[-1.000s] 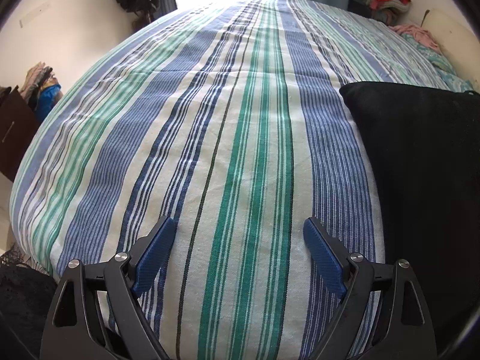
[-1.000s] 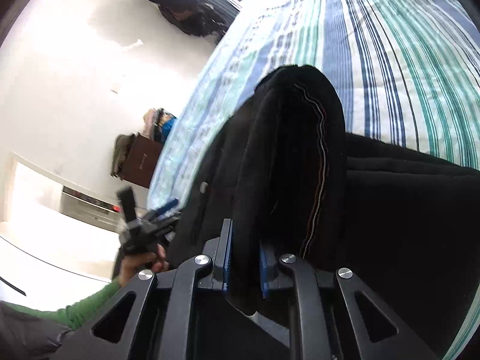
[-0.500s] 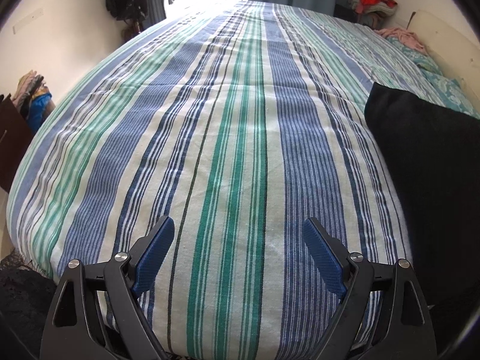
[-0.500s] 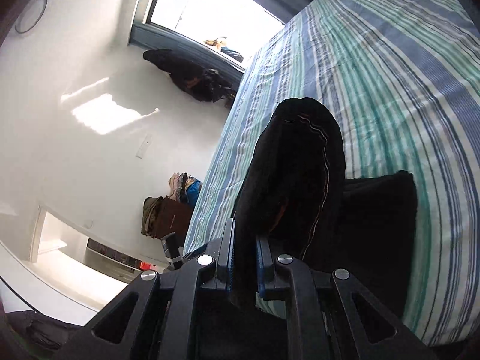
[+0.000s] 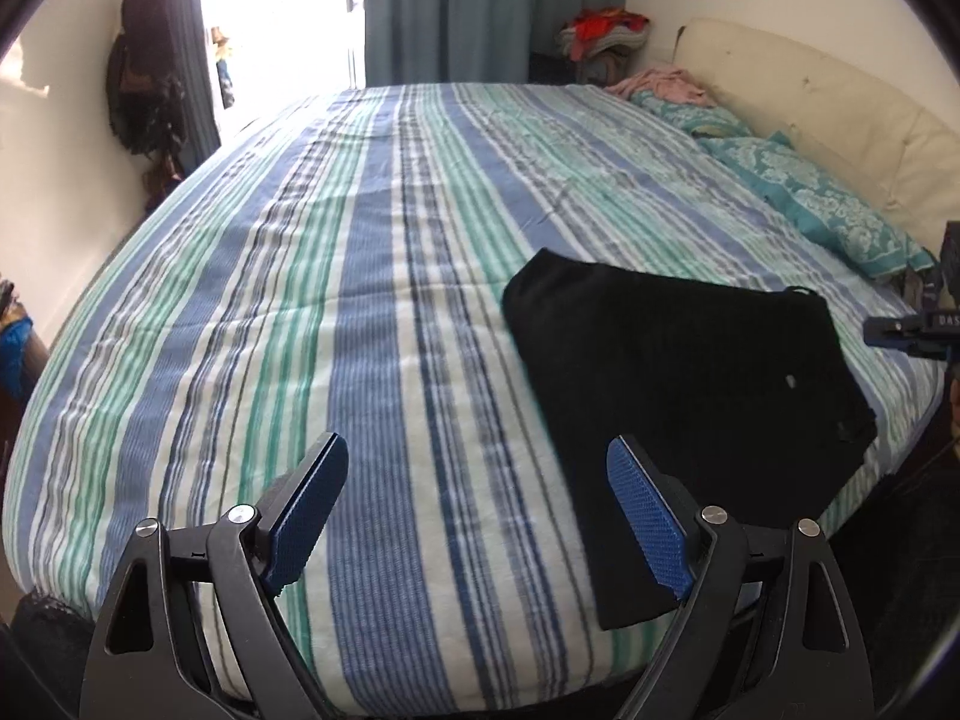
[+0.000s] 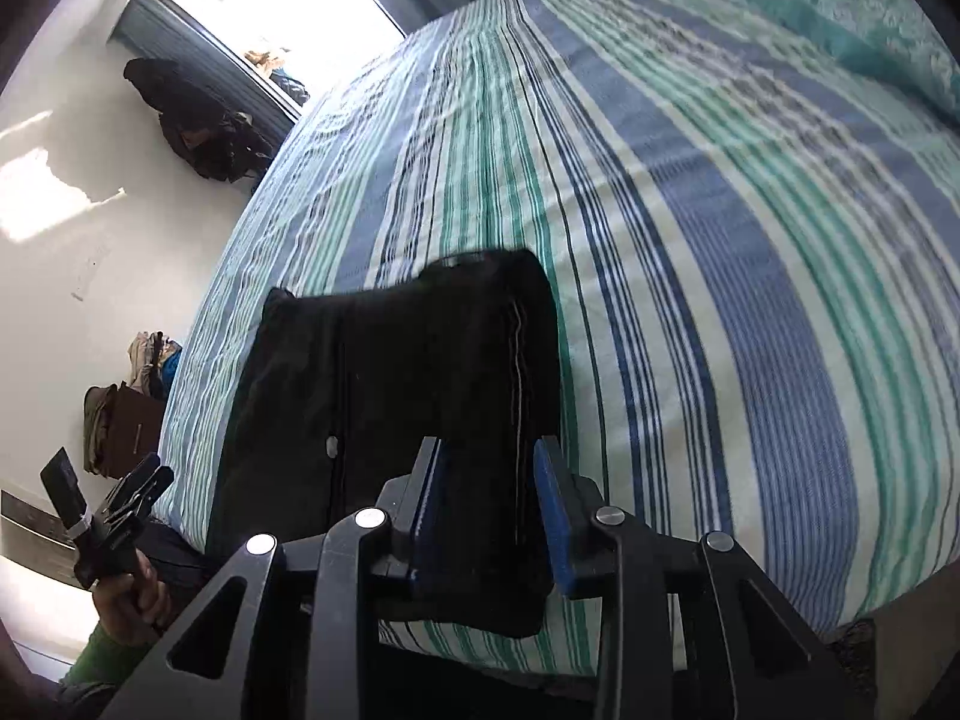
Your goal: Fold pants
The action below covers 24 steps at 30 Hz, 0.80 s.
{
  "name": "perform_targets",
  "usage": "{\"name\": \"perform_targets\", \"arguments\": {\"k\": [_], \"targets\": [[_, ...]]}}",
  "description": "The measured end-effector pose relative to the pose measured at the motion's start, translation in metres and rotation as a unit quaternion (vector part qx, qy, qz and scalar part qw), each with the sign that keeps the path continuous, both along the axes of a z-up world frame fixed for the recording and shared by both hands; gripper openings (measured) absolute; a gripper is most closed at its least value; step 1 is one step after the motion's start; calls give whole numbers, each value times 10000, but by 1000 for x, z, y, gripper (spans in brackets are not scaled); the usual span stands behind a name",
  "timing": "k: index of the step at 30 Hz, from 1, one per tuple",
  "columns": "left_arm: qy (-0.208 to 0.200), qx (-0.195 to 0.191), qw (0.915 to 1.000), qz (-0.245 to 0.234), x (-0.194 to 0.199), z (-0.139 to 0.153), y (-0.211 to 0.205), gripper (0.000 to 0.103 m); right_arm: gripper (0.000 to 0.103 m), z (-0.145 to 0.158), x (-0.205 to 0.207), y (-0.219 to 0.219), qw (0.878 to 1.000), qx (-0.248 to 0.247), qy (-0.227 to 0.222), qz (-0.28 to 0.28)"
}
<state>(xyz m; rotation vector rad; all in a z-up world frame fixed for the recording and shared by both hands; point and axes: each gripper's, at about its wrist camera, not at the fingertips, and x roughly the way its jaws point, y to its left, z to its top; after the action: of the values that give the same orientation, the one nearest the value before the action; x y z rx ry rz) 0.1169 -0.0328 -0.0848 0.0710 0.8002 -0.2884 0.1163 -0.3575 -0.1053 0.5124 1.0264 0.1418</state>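
Observation:
The black pants (image 5: 678,372) lie folded flat near the front right corner of the striped bed (image 5: 372,276). My left gripper (image 5: 474,516) is open and empty, hovering over the bedcover just left of the pants. In the right wrist view the pants (image 6: 384,396) lie on the bed edge, and a folded end runs between the fingers of my right gripper (image 6: 489,510). Its jaws stand partly apart around the cloth. The right gripper also shows at the right edge of the left wrist view (image 5: 918,330).
Teal patterned pillows (image 5: 810,198) and a cream headboard (image 5: 840,120) lie at the bed's right end. Clothes piles (image 5: 606,30) stand by the blue curtain. Dark garments (image 6: 198,120) hang on the wall. A brown bag (image 6: 120,426) sits on the floor.
The right gripper brought the held pants end down onto the bed and its jaws widened around it. The left gripper pulled back and turned right, so the pants now show whole.

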Motion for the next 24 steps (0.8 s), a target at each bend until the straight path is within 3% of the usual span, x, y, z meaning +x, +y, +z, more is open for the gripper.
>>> {"name": "perform_targets", "arguments": {"k": [3,6,8,11,14,18,21,24], "targets": [[78,-89,9988,-467,3,2,-33,92,32,35,25,14,9984,-25,-546,156],[139,173,9958,-885,1,-14,-65,92,32,38,55,39,9957,80,-842,382],[293,514,9925,-1070,0,-33,-81,92,32,15,76,50,9967,-94,-746,320],[482,854,9878,-1208,-3,-57,-92,92,28,-47,87,45,9996,-273,72,9],[523,673,9902,-1105,-5,-53,-86,92,28,-48,71,29,9994,105,-147,-300],[514,341,9939,-914,-5,-36,-75,92,32,-12,50,46,9974,-680,-223,31],[443,95,9962,-742,-4,-24,-67,92,34,13,16,61,9963,-677,-407,336],[445,63,9968,-660,-2,-26,-67,95,36,15,-17,79,9961,-613,-391,497]]}}
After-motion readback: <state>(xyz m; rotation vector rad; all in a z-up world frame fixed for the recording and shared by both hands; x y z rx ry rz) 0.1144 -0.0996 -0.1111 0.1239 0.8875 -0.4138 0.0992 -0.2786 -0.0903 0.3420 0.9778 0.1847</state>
